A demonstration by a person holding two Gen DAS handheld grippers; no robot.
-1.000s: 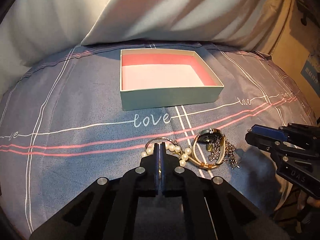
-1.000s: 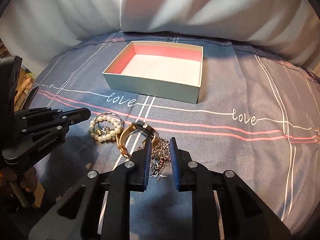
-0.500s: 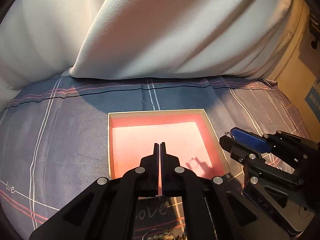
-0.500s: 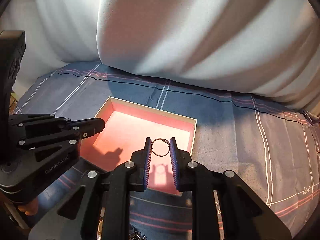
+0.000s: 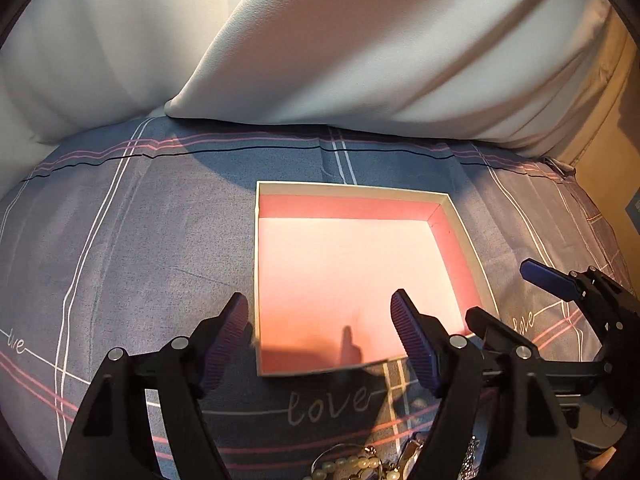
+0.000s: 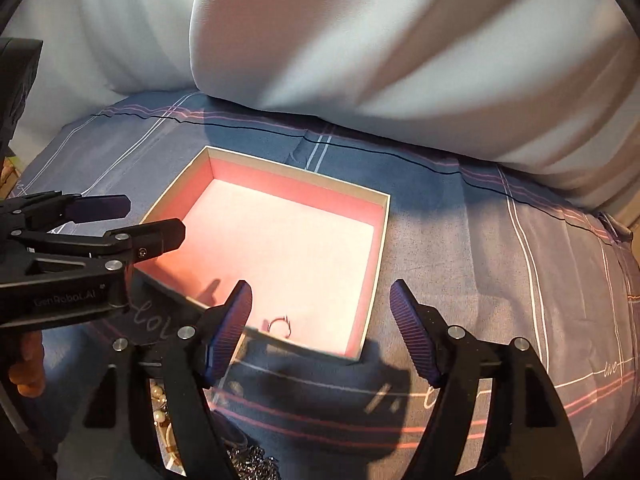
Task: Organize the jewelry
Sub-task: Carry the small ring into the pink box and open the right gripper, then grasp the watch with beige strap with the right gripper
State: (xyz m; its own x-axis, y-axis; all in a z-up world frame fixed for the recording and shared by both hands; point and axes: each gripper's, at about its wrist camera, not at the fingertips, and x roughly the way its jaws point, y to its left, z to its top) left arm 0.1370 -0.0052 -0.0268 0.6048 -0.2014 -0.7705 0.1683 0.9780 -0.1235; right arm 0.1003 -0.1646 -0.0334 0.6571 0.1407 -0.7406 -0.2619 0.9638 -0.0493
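Observation:
A shallow cream box with a pink lining (image 5: 460, 224) (image 6: 380, 240) lies on the bed. A small metal ring (image 6: 279, 325) lies inside it near the front wall in the right wrist view. My right gripper (image 6: 320, 332) is open and empty, just above the box's near edge. My left gripper (image 5: 320, 338) is open and empty over the box's near side; it shows in the right wrist view (image 6: 132, 220) at the left. The pearl bracelet (image 5: 348, 466) (image 6: 158, 404), watch and chains (image 6: 252, 464) lie on the sheet below the grippers.
The grey sheet with pink and white stripes and "love" lettering (image 5: 324, 404) covers the bed. Large white pillows (image 5: 360, 48) (image 6: 380, 52) rise right behind the box. The bed's right edge (image 5: 600, 152) borders a beige wall.
Both grippers opened wide. The right gripper let the ring go and it now lies in the box. Both grippers shifted a little over the box's near edge.

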